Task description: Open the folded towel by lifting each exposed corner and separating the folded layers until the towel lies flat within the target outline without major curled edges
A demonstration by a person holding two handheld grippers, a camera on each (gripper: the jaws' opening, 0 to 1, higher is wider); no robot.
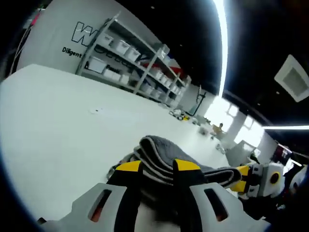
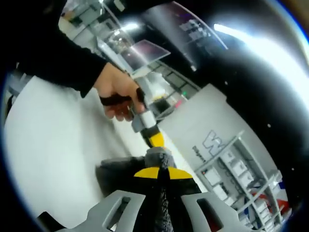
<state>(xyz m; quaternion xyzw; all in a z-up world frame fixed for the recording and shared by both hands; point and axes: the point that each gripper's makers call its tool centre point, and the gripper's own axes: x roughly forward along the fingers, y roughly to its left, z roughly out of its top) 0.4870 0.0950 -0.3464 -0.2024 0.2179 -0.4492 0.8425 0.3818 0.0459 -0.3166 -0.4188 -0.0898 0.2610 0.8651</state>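
Observation:
A grey folded towel (image 1: 159,147) lies bunched in thick layers on the white table (image 1: 58,121). My left gripper (image 1: 157,166) has its yellow-tipped jaws on either side of the stacked folds and grips them. From the right, my right gripper (image 1: 244,179) pinches the towel's stretched edge. In the right gripper view, the right gripper (image 2: 161,173) is shut on a narrow strip of towel (image 2: 118,174). Beyond it a hand (image 2: 118,92) holds the left gripper (image 2: 155,140), whose tip meets the raised peak of the cloth. I see no target outline.
Wide bare tabletop (image 2: 48,145) extends to the left and ahead of the towel. Metal shelves with white bins (image 1: 130,58) line the wall beyond the table, away from the work area. Small items (image 1: 181,115) sit at the table's far end.

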